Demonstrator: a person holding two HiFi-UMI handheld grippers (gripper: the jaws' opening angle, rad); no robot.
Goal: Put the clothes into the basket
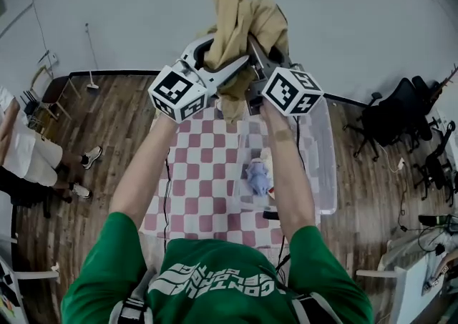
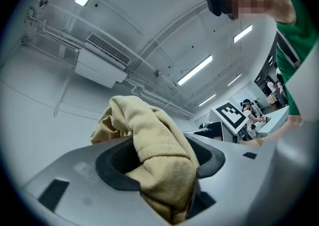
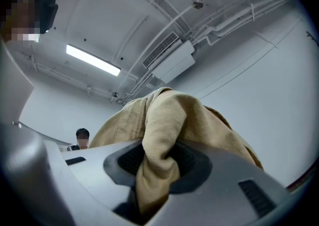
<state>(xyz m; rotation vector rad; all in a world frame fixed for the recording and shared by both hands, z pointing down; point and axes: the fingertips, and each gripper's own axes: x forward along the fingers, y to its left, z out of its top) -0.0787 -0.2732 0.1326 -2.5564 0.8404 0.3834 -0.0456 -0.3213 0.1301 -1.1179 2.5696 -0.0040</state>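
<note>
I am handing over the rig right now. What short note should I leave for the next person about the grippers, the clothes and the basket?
Left gripper: shut on the tan garment, held high.
Right gripper: shut on the same garment.
Clear basket: below, at the checkered table's right side, with a bluish garment inside.
Done: garment lifted.
Left: lower it into the basket and release.

Subject wears a green short-sleeved T-shirt (image 1: 215, 294) with white lettering (image 1: 215, 281) and dark straps (image 1: 131, 310); the left claw (image 1: 223, 54) and right claw (image 1: 265, 47) are grey, each fitted with a cube (image 1: 182, 91) (image 1: 291, 90) bearing black-and-white square markers.
</note>
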